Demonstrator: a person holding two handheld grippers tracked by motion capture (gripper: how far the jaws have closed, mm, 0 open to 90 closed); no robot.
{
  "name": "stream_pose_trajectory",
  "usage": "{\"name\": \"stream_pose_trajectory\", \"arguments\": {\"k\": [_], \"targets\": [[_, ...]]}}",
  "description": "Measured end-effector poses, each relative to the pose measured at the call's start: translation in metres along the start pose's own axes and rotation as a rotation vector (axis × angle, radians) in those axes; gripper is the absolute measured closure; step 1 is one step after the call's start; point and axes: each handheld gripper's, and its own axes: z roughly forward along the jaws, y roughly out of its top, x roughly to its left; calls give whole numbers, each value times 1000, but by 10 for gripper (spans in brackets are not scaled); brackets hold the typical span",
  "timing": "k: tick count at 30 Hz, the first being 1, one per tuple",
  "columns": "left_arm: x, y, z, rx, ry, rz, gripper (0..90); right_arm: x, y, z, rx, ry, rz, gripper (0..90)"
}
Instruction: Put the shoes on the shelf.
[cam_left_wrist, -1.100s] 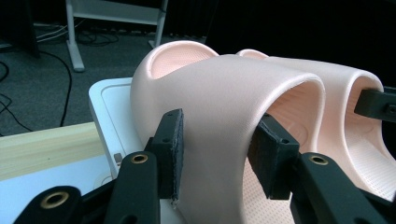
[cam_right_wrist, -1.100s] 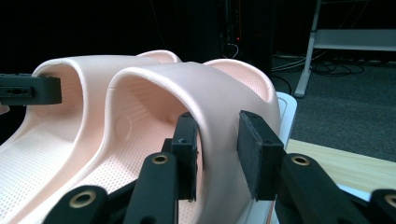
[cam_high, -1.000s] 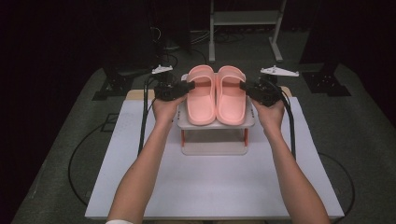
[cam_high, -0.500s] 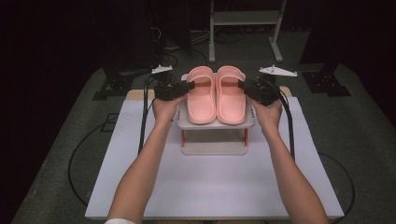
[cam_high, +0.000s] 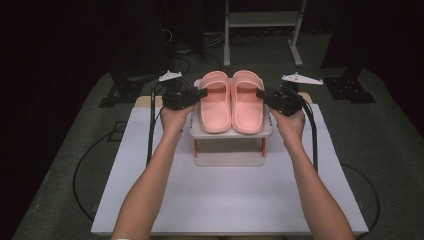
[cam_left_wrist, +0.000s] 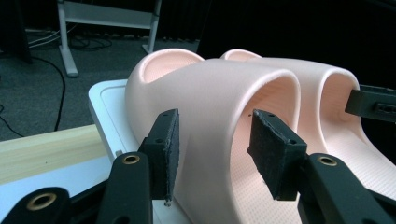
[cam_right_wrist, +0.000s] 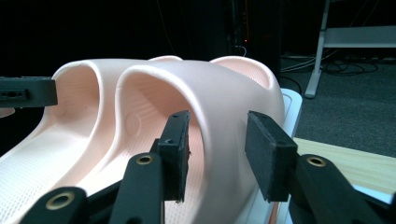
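A: Position of the pair? Left slipper (cam_high: 215, 102) and right slipper (cam_high: 247, 102) lie side by side on the white stand (cam_high: 230, 132), toward the table's (cam_high: 225, 200) far edge.

B: Left gripper (cam_left_wrist: 212, 154): jaws straddle the left slipper's strap wall and have just been opening. Its left pad looks to be touching the strap, though the angle is poor; the right pad stands clear.

A: Right gripper (cam_right_wrist: 215, 154): same on the right slipper's strap, jaws just been opening, pads apart from it.

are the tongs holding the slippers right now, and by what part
Nothing is gripped. The left tongs straddle the strap of the left slipper, the right tongs that of the right slipper; both have just been opening, pads clear.
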Motion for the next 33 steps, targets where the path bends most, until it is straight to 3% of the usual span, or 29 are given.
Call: {"name": "stream_pose_trajectory", "arguments": {"k": [4, 12, 18, 19, 33], "targets": [[0, -1, -3, 5, -8, 6, 512, -1, -3, -2, 5, 23, 15, 572], [0, -6, -10, -7, -22, 1, 502, 1, -6, -7, 9, 36, -3, 572], [-3, -8, -13, -3, -34, 10, 495, -1, -14, -9, 25, 52, 17, 560], [-4, -9, -14, -8, -37, 12, 494, 0, -14, -11, 11, 73, 25, 561], [-6, -20, -20, -13, -62, 7, 466, 6, -19, -16, 15, 92, 15, 543]]}}
